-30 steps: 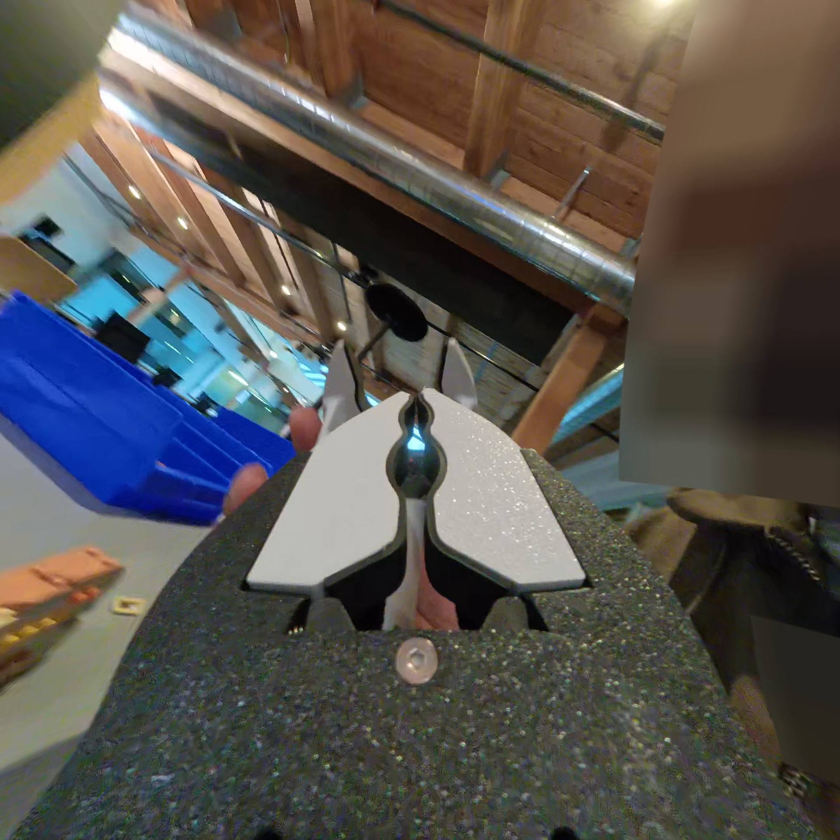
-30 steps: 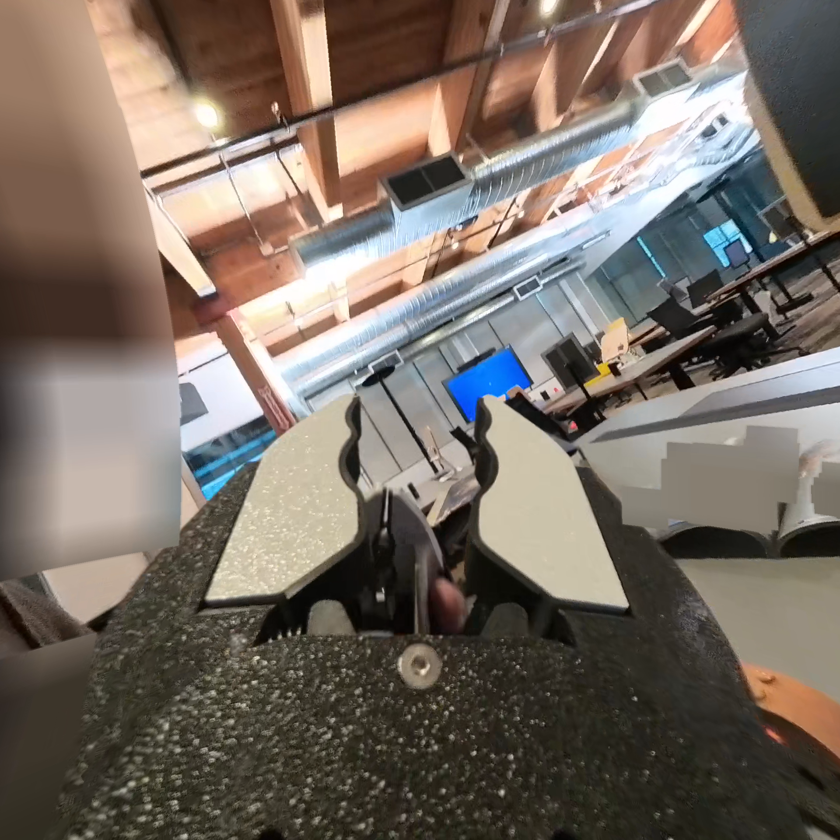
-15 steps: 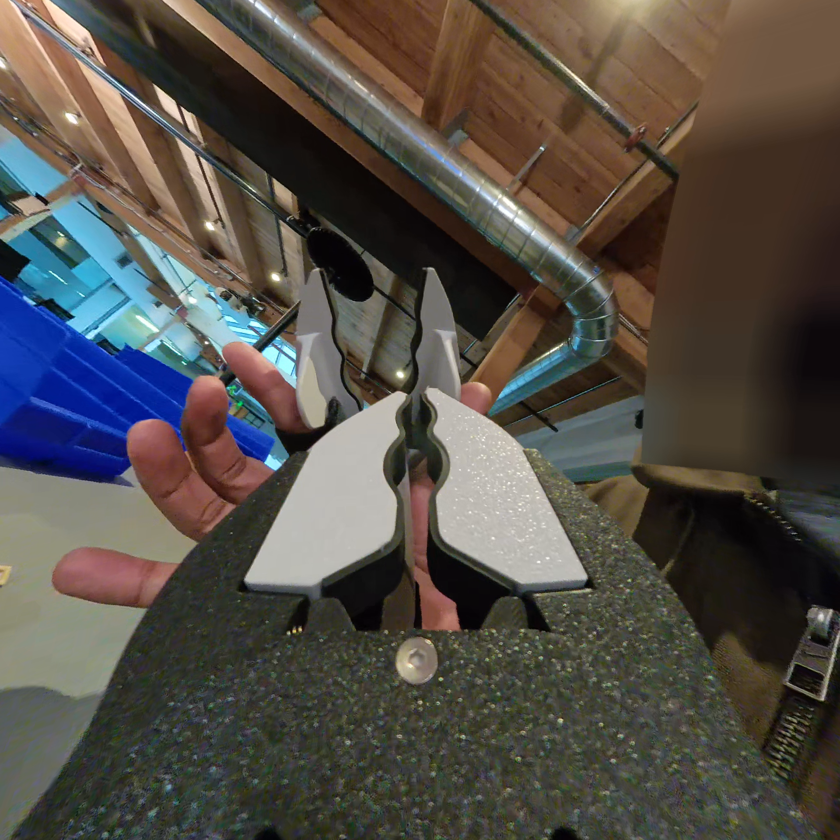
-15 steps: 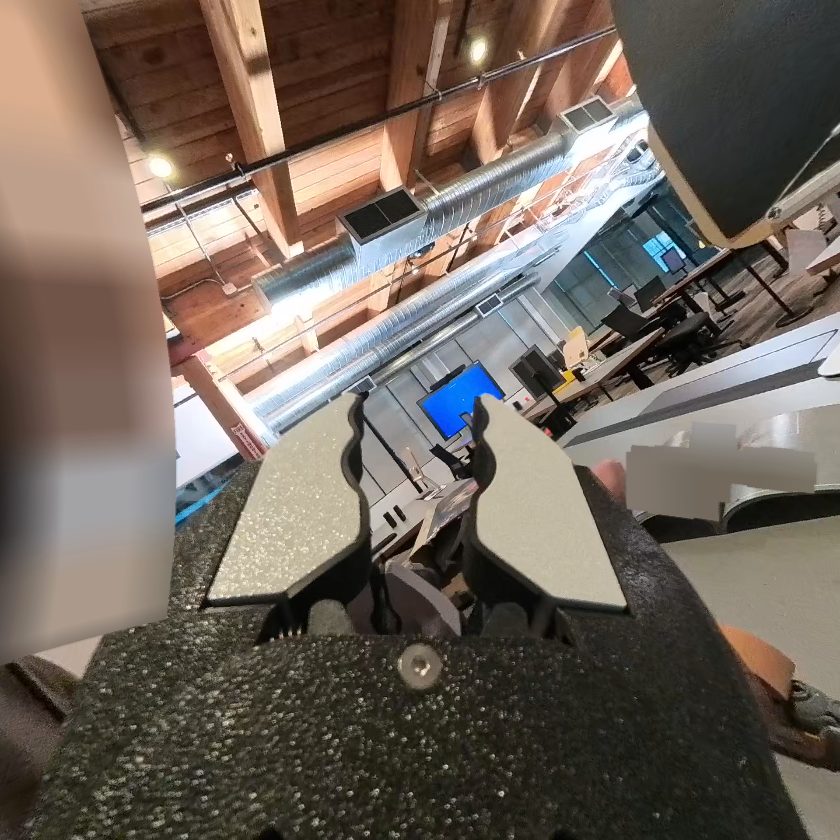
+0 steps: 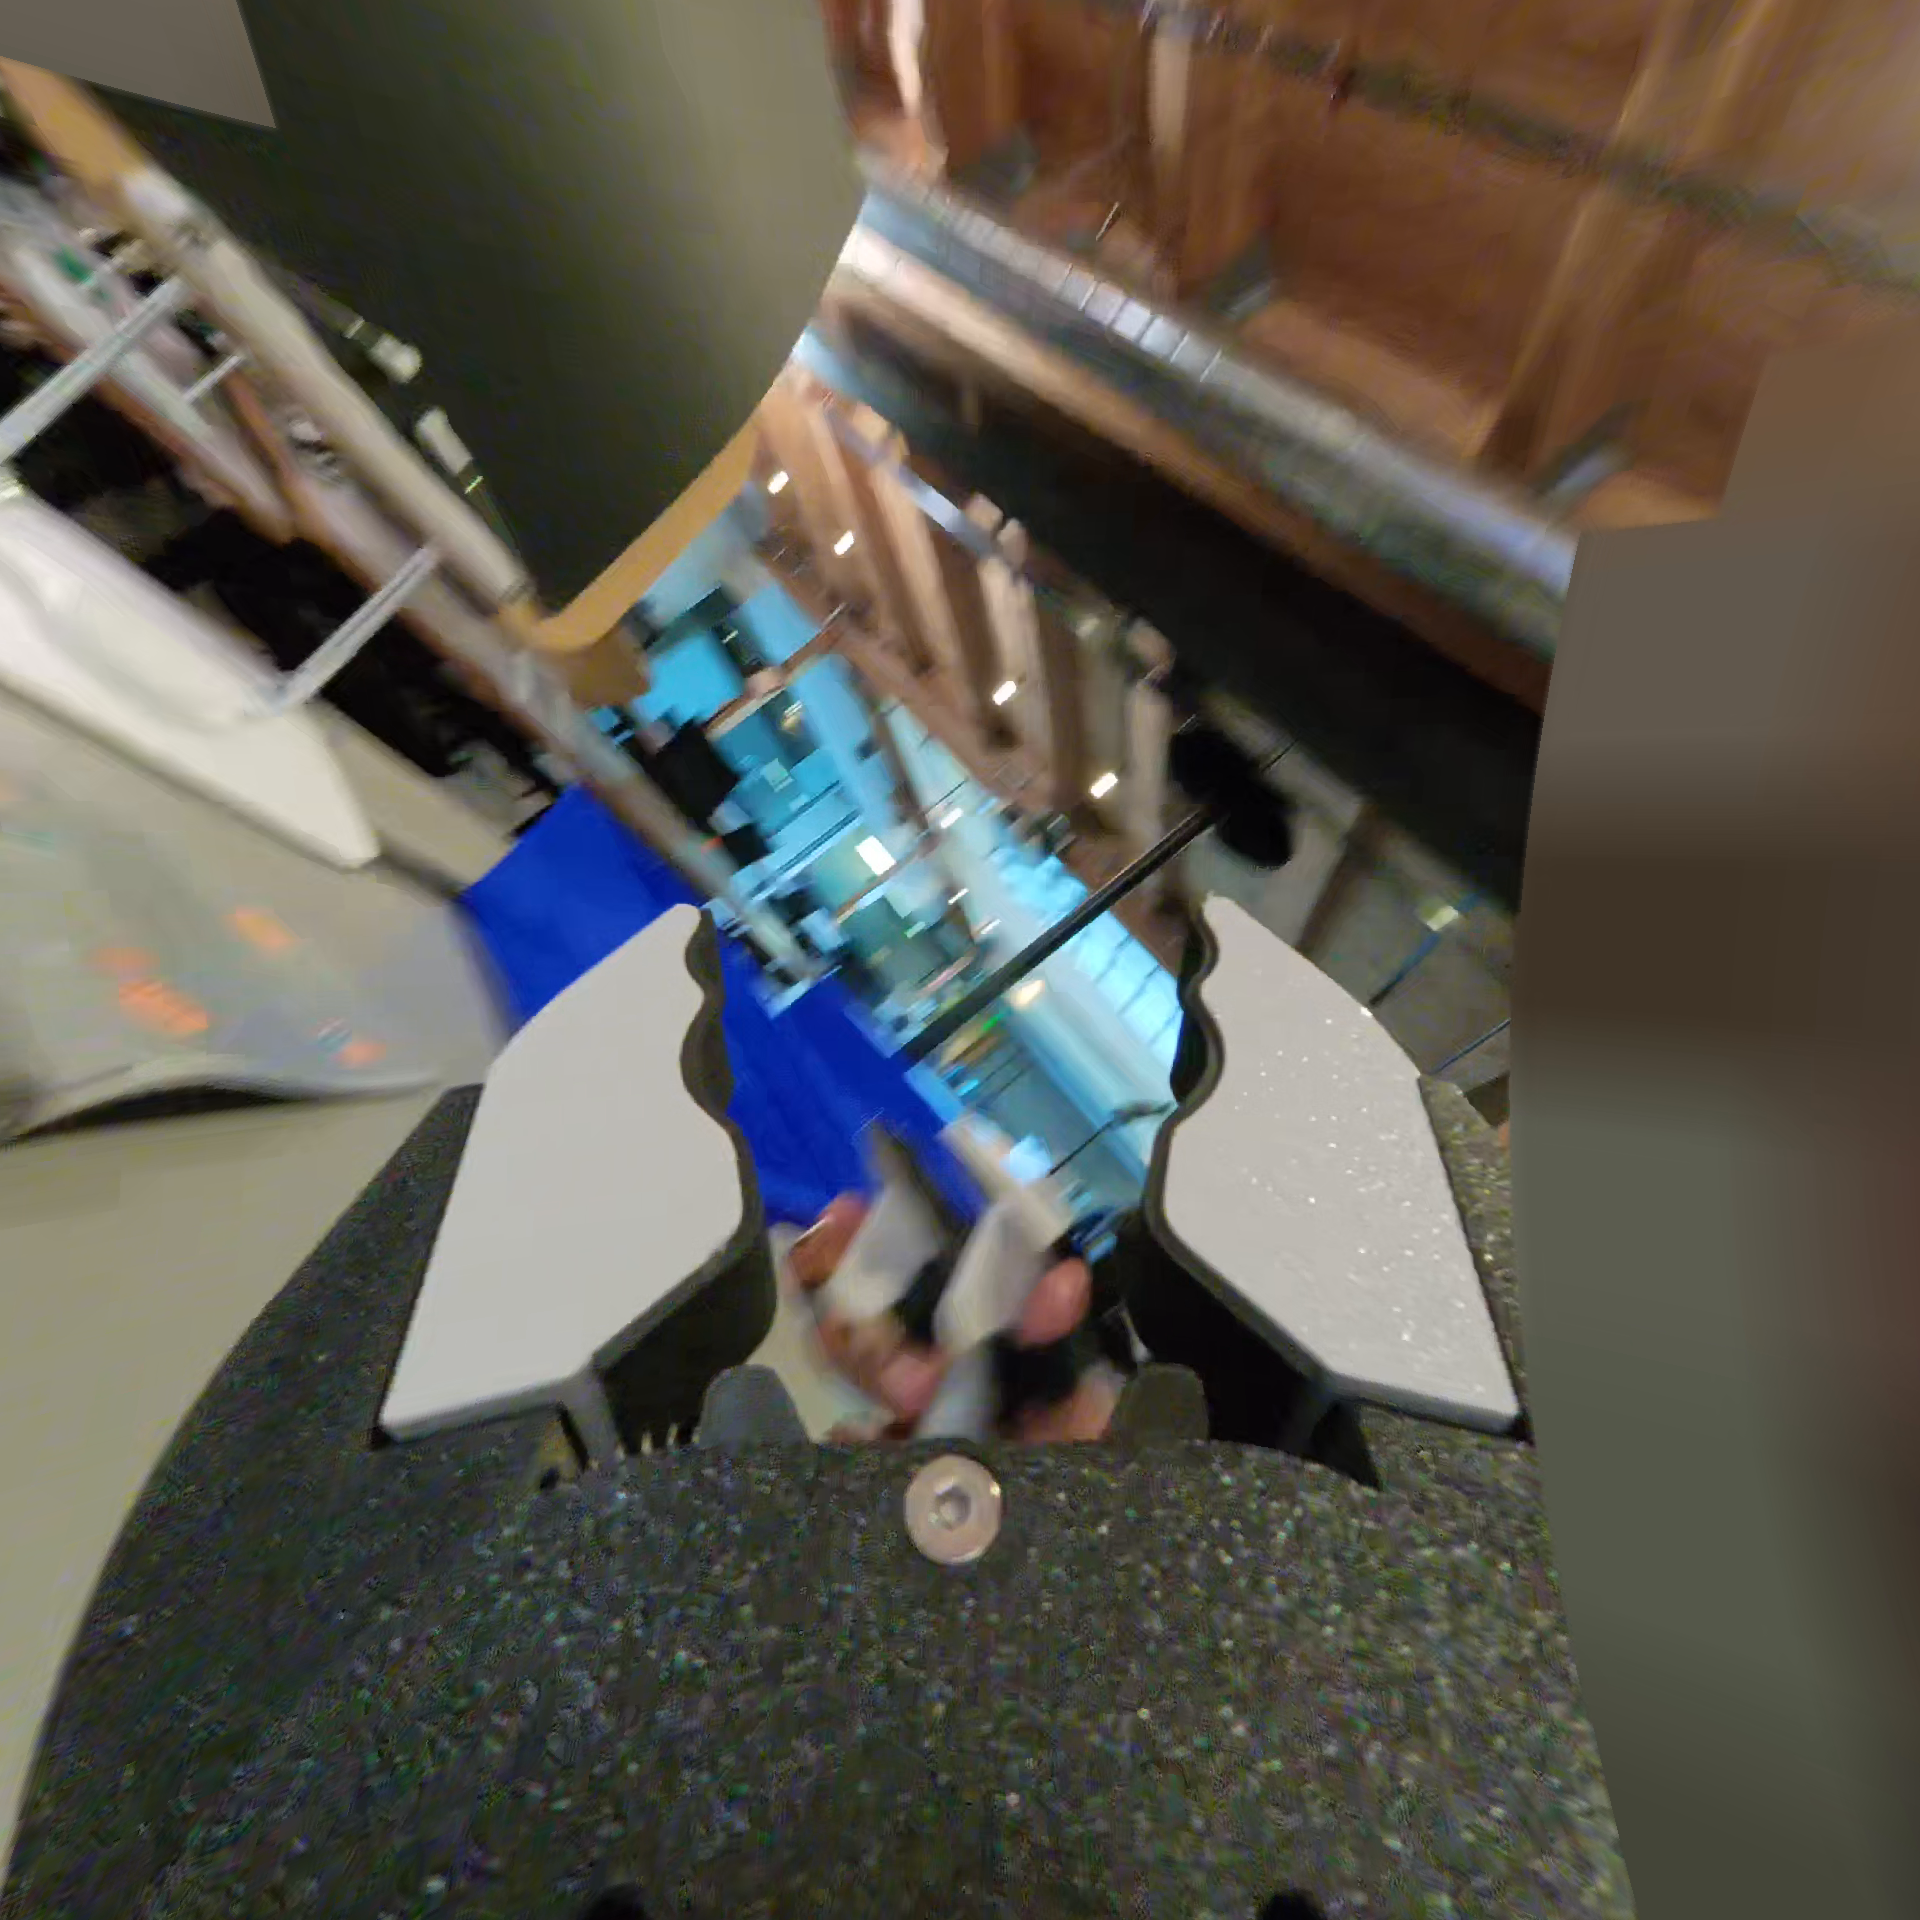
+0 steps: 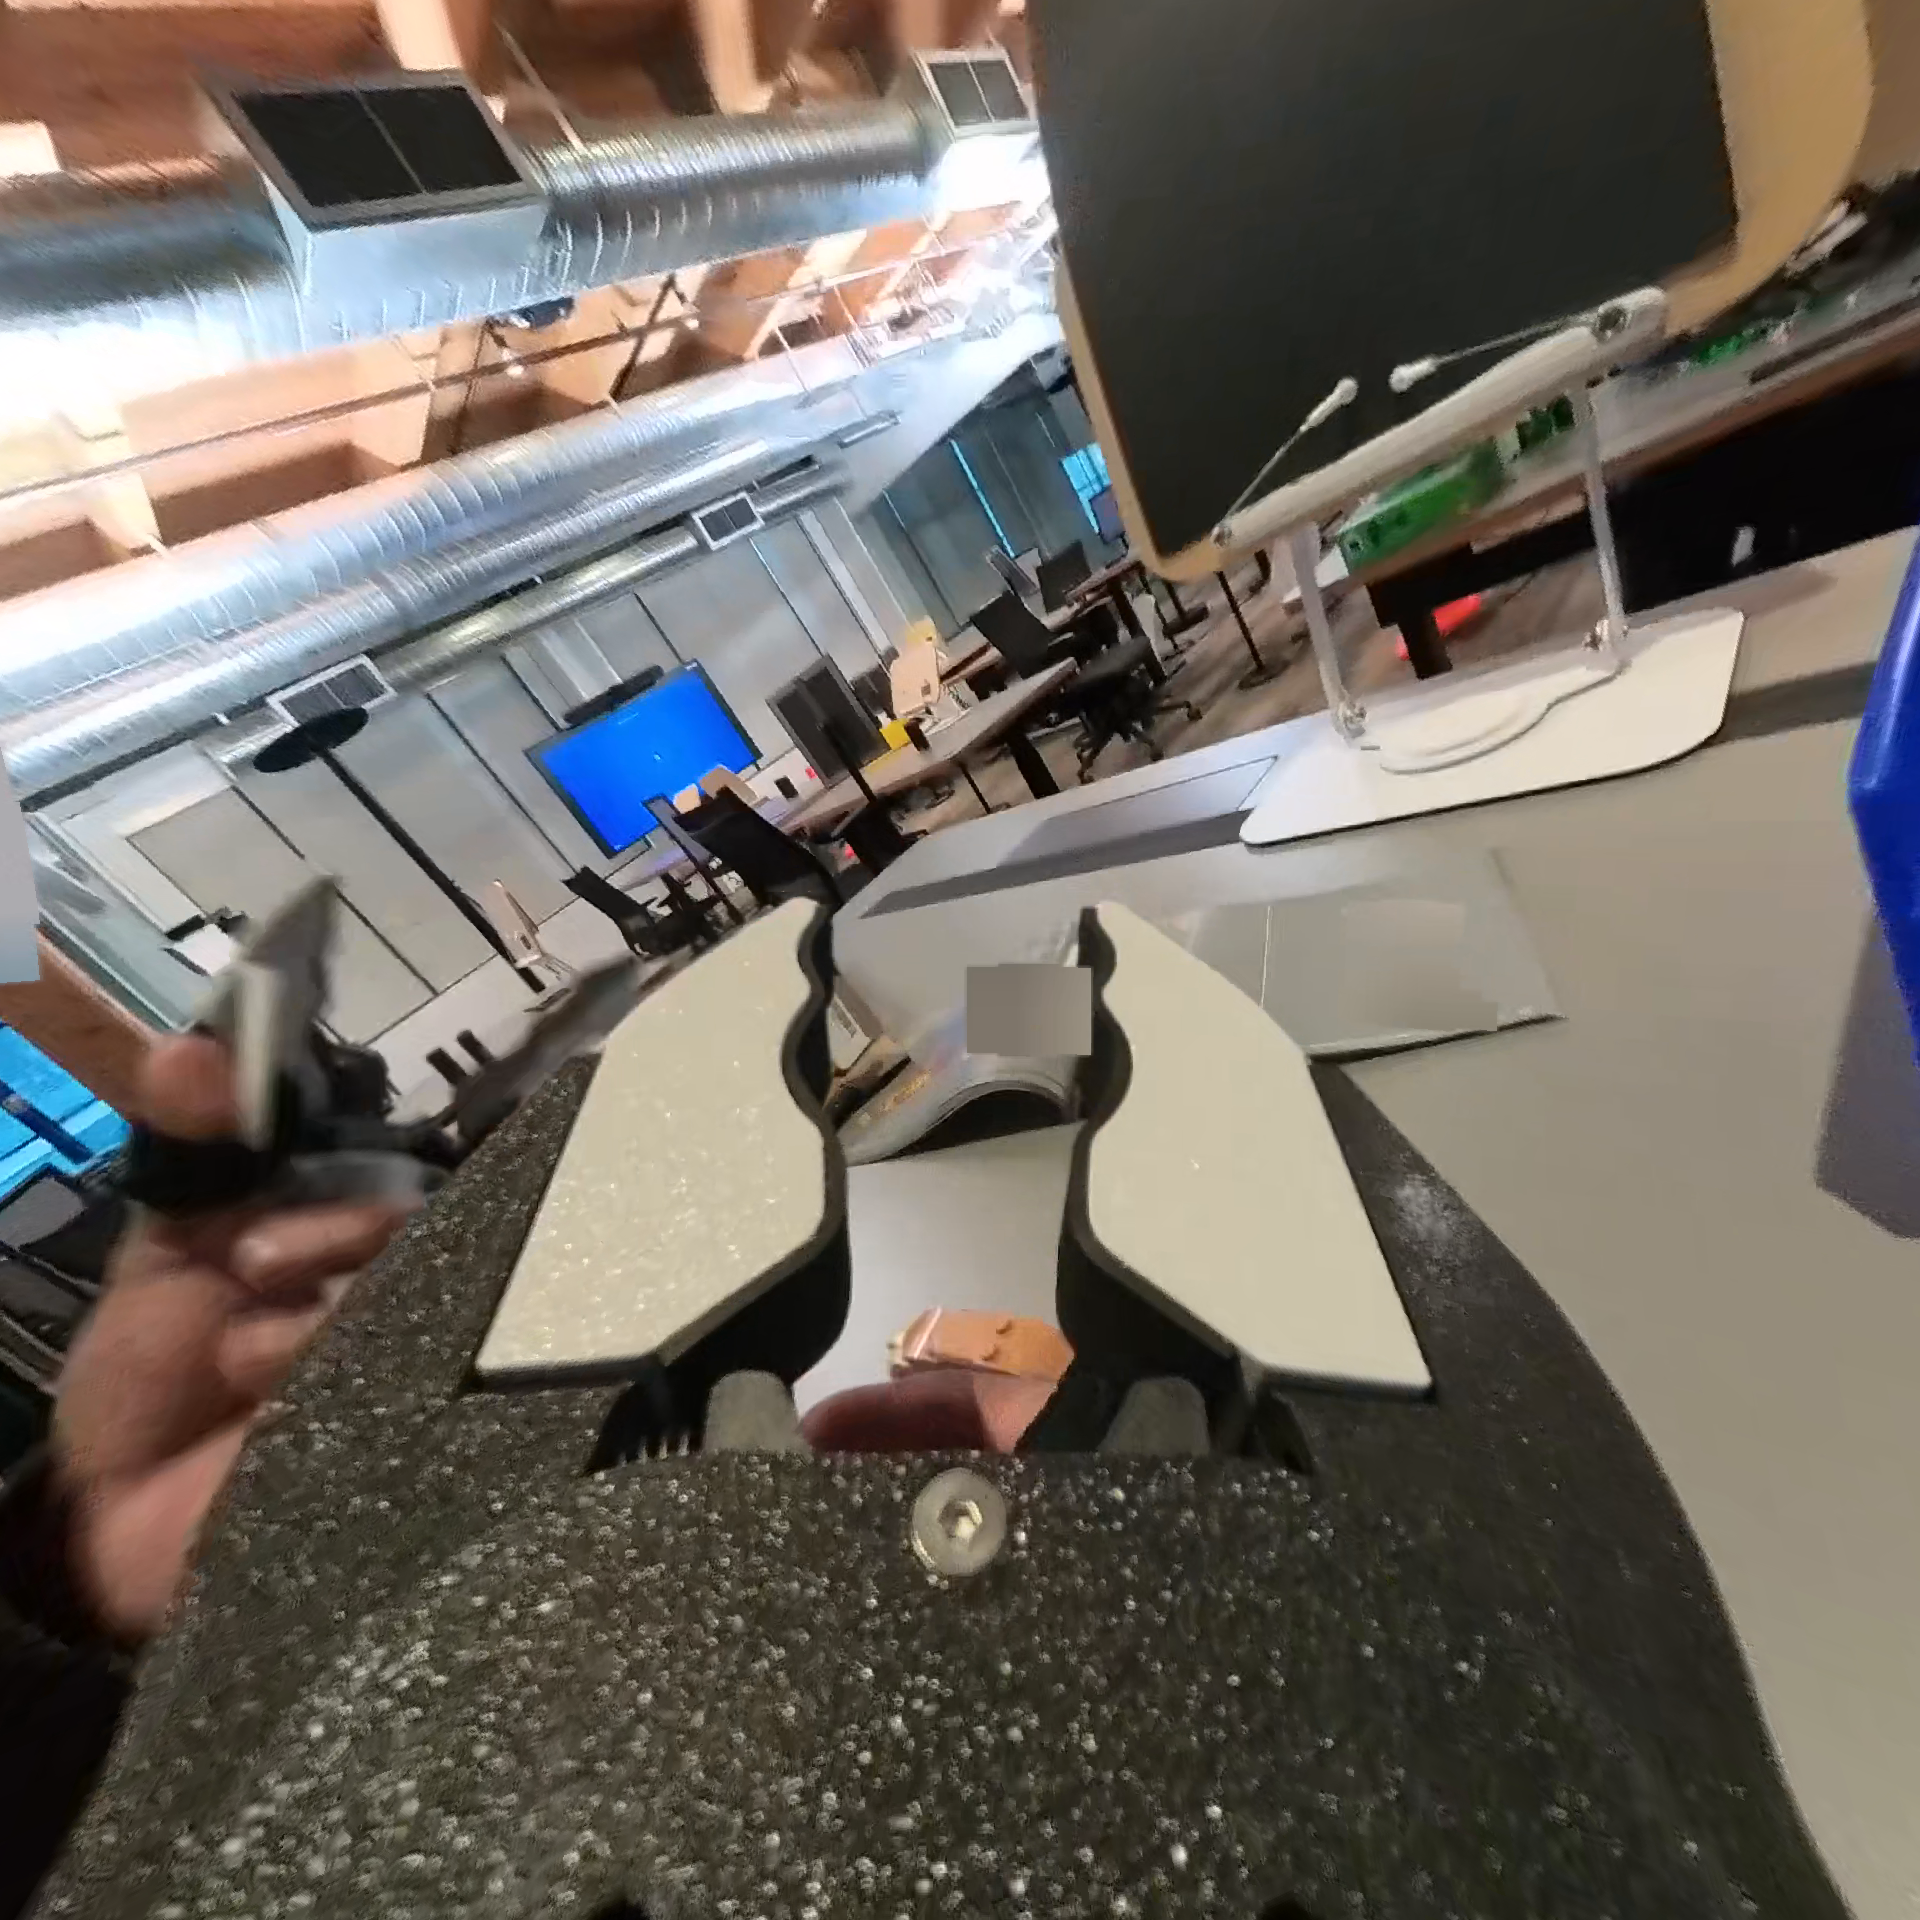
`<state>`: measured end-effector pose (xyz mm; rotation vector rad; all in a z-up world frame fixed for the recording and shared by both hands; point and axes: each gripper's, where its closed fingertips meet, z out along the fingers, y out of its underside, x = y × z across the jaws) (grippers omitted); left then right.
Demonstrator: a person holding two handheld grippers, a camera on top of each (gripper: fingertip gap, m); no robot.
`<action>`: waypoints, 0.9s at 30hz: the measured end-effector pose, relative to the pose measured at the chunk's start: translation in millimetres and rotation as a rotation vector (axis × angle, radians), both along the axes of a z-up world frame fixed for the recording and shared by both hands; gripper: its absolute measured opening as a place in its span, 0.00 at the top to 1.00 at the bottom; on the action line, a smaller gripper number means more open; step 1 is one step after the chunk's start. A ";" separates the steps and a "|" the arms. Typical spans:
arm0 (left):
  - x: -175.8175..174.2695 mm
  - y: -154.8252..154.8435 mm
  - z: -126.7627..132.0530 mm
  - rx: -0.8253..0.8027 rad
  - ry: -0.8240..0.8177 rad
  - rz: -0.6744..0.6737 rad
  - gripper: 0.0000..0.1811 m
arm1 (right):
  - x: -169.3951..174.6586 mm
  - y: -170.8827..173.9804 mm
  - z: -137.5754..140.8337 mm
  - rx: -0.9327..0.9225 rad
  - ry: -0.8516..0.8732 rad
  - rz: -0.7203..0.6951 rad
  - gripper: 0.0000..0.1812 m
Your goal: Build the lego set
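Note:
My left gripper [image 5: 951,914] is open wide and empty, tilted up over the grey table [image 5: 156,1299]; the view is blurred. My right gripper [image 6: 951,914] is open and empty, pointing across the table [image 6: 1610,1195]. A tan-orange lego piece [image 6: 987,1345] lies on the table low between its fingers, with a fingertip [image 6: 914,1418] just in front of it. An open instruction booklet [image 6: 1351,966] lies beyond the right gripper and shows blurred in the left wrist view [image 5: 156,987]. A hand [image 6: 208,1299] holds the left gripper at the left of the right wrist view.
A blue bin [image 5: 582,914] stands beyond the left gripper and shows at the right edge of the right wrist view [image 6: 1891,810]. A white stand base [image 6: 1507,727] carrying a dark panel [image 6: 1351,260] stands behind the booklet. My right fingertips sit around 15 cm from my left ones.
My left gripper was shut and is now open wide. Both views have swung from the ceiling down toward the table. The right gripper has stayed open.

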<state>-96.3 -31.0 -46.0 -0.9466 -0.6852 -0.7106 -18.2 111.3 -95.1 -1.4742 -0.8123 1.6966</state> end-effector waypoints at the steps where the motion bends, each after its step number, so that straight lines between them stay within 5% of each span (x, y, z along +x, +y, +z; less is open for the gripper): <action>1: -7.5 -11.8 25.0 0.100 -0.044 0.001 0.53 | 0.1 2.1 -1.7 -0.010 -0.009 0.000 0.75; 5: -15.6 -56.8 107.4 0.404 -0.042 0.065 0.54 | 3.6 8.7 -9.2 -0.030 -0.034 -0.018 0.76; 8: -1.8 -68.7 140.2 0.541 -0.006 0.027 0.54 | 6.3 11.3 -16.6 -0.033 -0.050 -0.020 0.76; 21: 16.2 -56.4 152.0 0.620 0.051 -0.074 0.56 | 4.3 27.2 -30.6 0.045 -0.118 0.007 0.77; 27: 9.6 -48.7 142.0 0.571 0.105 -0.055 0.59 | 1.0 40.1 -43.5 0.218 -0.245 0.049 0.78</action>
